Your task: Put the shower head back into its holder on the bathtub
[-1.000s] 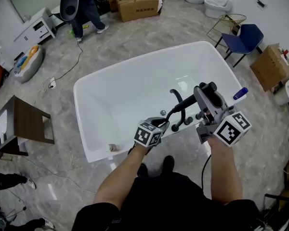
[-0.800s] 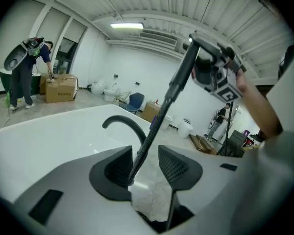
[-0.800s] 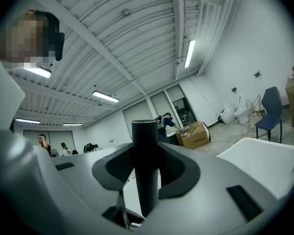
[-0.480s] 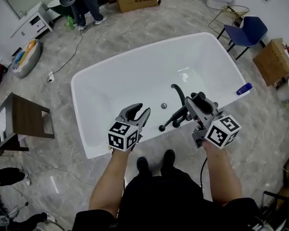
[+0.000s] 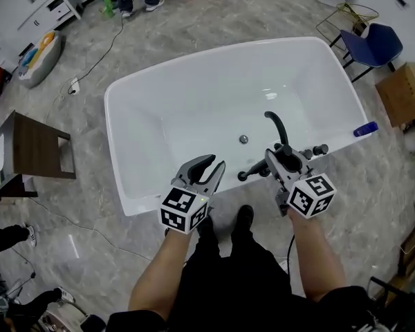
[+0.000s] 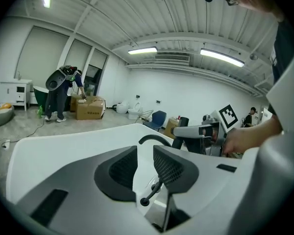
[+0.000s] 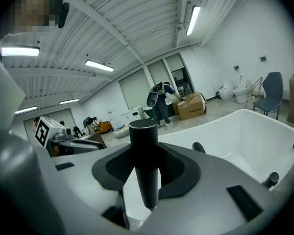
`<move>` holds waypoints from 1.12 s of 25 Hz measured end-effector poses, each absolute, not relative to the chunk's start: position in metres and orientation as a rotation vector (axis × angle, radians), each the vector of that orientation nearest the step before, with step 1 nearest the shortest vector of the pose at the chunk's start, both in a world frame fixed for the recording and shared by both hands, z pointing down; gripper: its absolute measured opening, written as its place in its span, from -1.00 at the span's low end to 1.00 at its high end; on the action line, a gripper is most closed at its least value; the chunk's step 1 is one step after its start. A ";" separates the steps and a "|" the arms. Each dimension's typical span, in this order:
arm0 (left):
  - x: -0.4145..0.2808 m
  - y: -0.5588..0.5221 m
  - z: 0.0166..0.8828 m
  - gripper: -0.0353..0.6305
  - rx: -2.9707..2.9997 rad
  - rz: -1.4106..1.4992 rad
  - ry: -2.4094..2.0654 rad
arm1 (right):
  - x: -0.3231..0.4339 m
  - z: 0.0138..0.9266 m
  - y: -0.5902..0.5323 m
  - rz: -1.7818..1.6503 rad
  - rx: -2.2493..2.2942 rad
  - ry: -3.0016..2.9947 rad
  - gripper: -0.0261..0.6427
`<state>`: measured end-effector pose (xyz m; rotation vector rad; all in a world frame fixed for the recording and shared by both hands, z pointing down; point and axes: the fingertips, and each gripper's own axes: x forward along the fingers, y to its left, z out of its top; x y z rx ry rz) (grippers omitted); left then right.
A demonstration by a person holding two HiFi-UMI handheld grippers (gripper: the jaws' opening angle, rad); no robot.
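- shower head [image 5: 254,171] hangs pinched by its dark handle in the right gripper [image 5: 275,163], just over the near rim of the white bathtub [image 5: 145,116], beside the curved faucet spout [image 5: 277,125] and the knobs [image 5: 321,149]; it is not yet seated in any holder.
- right gripper view shows both pads [image 7: 118,166] pressed on the round handle, which stands upright between them; the grip likely keeps the head from swinging as it is brought to the fittings.
- left gripper [image 5: 206,170] hovers apart to the left over the same rim, its jaws closing with nothing between them; it looks free to steady a fitting if needed.
- holder itself cannot be singled out among the dark fittings on the rim in these views.
- blue bottle [image 5: 365,128] lies on the right-hand rim, well apart from the work.
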<state>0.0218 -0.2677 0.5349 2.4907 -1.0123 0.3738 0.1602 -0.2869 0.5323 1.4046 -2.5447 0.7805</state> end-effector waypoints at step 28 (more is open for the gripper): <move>0.024 -0.223 0.586 -0.68 2.406 0.473 -0.792 | 0.158 0.713 -0.245 0.935 1.517 -2.098 -0.49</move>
